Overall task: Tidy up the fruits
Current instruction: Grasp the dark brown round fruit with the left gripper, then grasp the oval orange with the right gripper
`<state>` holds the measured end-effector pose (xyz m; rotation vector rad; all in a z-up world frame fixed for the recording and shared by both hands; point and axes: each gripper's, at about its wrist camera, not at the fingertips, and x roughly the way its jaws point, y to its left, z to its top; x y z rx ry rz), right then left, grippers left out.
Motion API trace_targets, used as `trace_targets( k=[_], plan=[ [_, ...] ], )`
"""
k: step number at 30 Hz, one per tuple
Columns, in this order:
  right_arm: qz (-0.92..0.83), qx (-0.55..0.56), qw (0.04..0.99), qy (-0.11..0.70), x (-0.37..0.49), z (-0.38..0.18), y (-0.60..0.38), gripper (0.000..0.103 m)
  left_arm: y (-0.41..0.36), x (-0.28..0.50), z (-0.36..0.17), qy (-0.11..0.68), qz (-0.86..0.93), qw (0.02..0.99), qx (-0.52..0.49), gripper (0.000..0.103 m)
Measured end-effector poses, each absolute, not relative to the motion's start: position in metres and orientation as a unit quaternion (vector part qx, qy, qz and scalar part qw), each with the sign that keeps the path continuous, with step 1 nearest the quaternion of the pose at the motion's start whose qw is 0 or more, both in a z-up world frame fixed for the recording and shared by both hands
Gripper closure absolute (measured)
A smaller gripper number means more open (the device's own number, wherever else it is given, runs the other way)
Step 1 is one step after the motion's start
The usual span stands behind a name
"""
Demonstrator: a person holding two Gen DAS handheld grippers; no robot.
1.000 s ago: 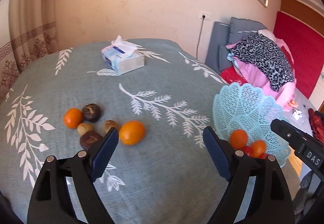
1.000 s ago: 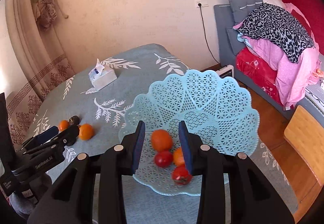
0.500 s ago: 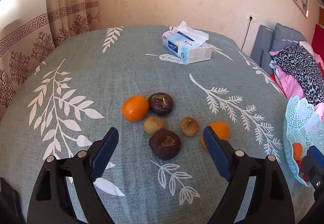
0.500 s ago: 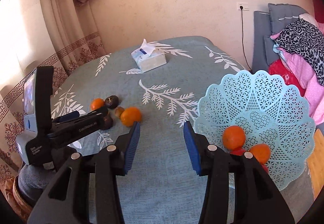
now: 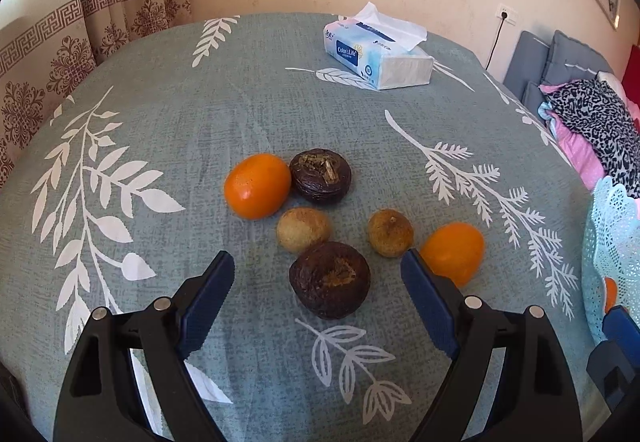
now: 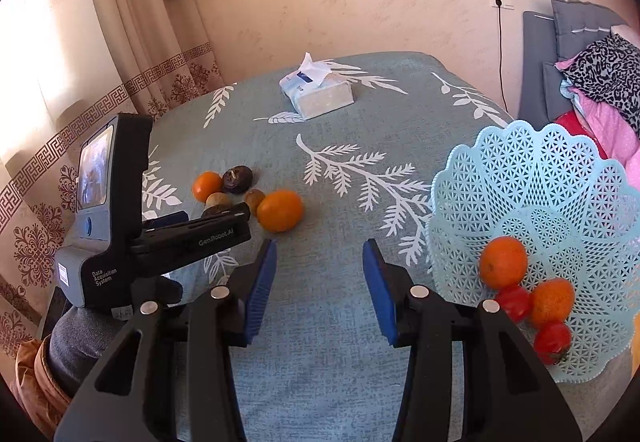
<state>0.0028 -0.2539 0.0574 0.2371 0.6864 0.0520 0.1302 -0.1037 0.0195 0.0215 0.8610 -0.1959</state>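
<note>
On the teal cloth with its white leaf print [image 5: 240, 114], six loose fruits lie in a cluster: an orange [image 5: 257, 185] touching a dark brown fruit [image 5: 320, 175], two small tan fruits [image 5: 303, 229] [image 5: 390, 232], a second dark brown fruit [image 5: 329, 279], and a second orange [image 5: 452, 253] partly behind the right-hand finger. The left gripper [image 5: 318, 274] stands wide apart and empty above the cloth, with the nearer dark fruit framed between its fingertips but not touched. The left wrist view resolves each fruit's surface but shows only a sliver of the light blue lattice basket [image 5: 610, 238] at its right edge. The right wrist view shows that basket [image 6: 536, 186] whole, standing on the cloth near the table's right side and holding two oranges [image 6: 503, 262] [image 6: 551, 302] and two red fruits [image 6: 513, 302] [image 6: 552, 338]. It also shows the left gripper's body [image 6: 120, 226] from the side, hovering over the cluster, which hides the nearer dark fruit. The right gripper [image 6: 319, 274] is partly parted, its jaws having just been opening, with nothing between them and only bare cloth beyond. A tissue pack [image 5: 378, 56] sits well apart at the far side of the table. Behind are a beige wall, a patterned curtain [image 6: 132, 54] at left, and piled clothing [image 6: 604, 82] at right.
</note>
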Motion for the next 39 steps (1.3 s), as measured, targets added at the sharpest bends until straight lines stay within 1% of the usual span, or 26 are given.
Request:
trace_targets(
  k=[1, 3, 5, 6, 7, 8, 9, 10, 15, 21, 27, 36, 39],
  plan=[
    [0.027, 0.115, 0.934, 0.338, 0.004, 0.056, -0.253, 0.057, -0.104, 0.132, 0.018, 0.42, -0.094, 0.902, 0.01, 0.02],
    [0.03, 0.113, 0.932, 0.342, 0.006, 0.054, -0.251, 0.057, -0.103, 0.135, 0.014, 0.431, -0.093, 0.897, 0.007, 0.027],
    [0.032, 0.113, 0.931, 0.346, 0.008, 0.051, -0.25, 0.057, -0.101, 0.136, 0.013, 0.432, -0.093, 0.897, 0.003, 0.032],
    [0.033, 0.111, 0.93, 0.348, 0.009, 0.051, -0.249, 0.057, -0.101, 0.135, 0.013, 0.43, -0.095, 0.898, 0.003, 0.039],
    [0.034, 0.109, 0.93, 0.349, 0.009, 0.05, -0.247, 0.057, -0.101, 0.135, 0.013, 0.429, -0.096, 0.898, 0.006, 0.041],
    [0.034, 0.107, 0.93, 0.351, 0.01, 0.05, -0.247, 0.057, -0.102, 0.133, 0.014, 0.428, -0.098, 0.898, 0.008, 0.049],
    [0.035, 0.106, 0.929, 0.352, 0.011, 0.049, -0.246, 0.057, -0.102, 0.131, 0.015, 0.426, -0.11, 0.898, 0.008, 0.054],
    [0.035, 0.106, 0.928, 0.354, 0.012, 0.048, -0.245, 0.057, -0.102, 0.128, 0.016, 0.425, -0.124, 0.897, 0.006, 0.062],
    [0.039, 0.106, 0.922, 0.369, 0.017, 0.045, -0.242, 0.056, -0.095, 0.11, 0.025, 0.42, -0.138, 0.897, 0.001, 0.062],
    [0.047, 0.097, 0.919, 0.38, 0.031, 0.045, -0.236, 0.057, -0.063, 0.082, 0.037, 0.398, -0.126, 0.909, -0.01, 0.062],
    [0.062, 0.098, 0.907, 0.404, 0.06, 0.039, -0.226, 0.057, -0.036, 0.069, 0.032, 0.399, -0.111, 0.91, -0.027, 0.062],
    [0.041, 0.078, 0.905, 0.416, 0.104, 0.028, -0.213, 0.057, -0.026, 0.066, 0.029, 0.384, -0.089, 0.919, -0.025, 0.062],
    [0.039, 0.08, 0.904, 0.417, 0.114, 0.024, -0.212, 0.048, -0.024, 0.067, 0.028, 0.384, -0.085, 0.919, -0.027, 0.062]
  ],
)
